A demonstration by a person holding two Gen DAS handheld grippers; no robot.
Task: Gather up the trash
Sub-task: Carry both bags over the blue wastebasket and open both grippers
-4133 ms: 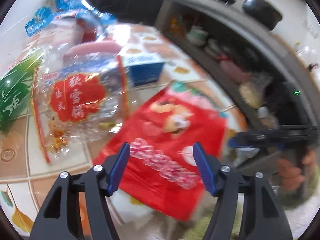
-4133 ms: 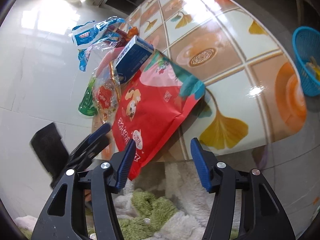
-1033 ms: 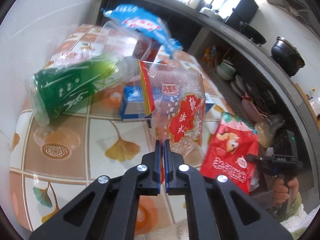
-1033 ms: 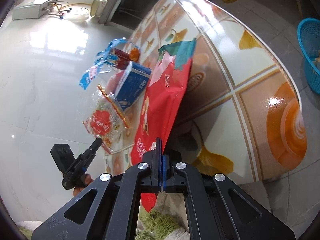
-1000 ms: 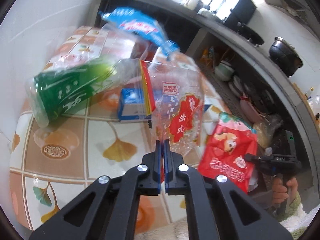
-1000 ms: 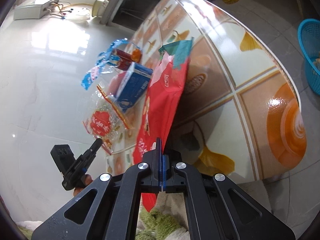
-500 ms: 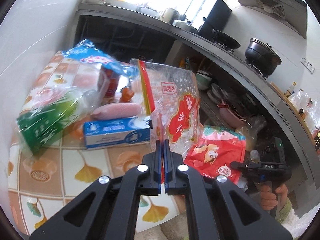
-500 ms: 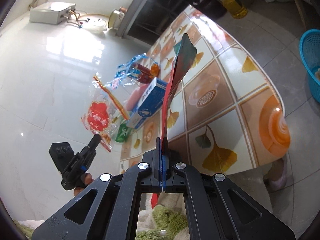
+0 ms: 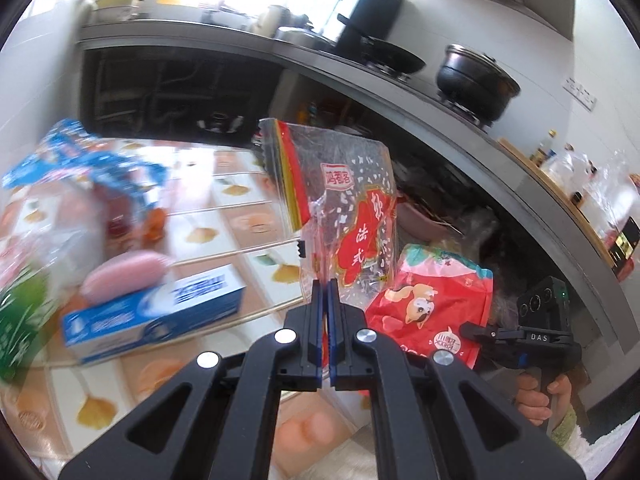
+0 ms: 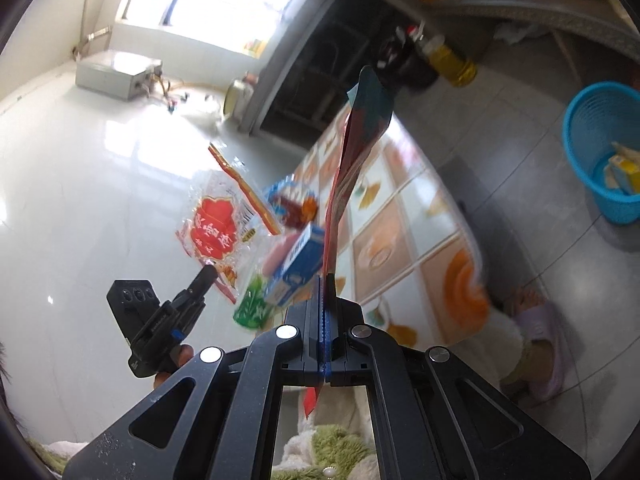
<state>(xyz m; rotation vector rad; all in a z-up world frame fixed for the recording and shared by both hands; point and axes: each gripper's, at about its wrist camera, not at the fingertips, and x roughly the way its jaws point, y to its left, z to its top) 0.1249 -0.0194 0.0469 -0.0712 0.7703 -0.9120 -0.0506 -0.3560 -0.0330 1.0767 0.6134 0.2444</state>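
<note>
Green packet (image 9: pixel 18 312) blurred, cut by frame edge; blue bin (image 10: pixel 608 152) cut off at right.

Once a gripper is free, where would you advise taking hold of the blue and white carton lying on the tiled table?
Probably across the narrow width of the blue and white carton, near its middle, coming from above. It lies flat on its broad face on the tiled table, long sides exposed; a pink object crowds its far side, so stay toward the clearer end.
</note>
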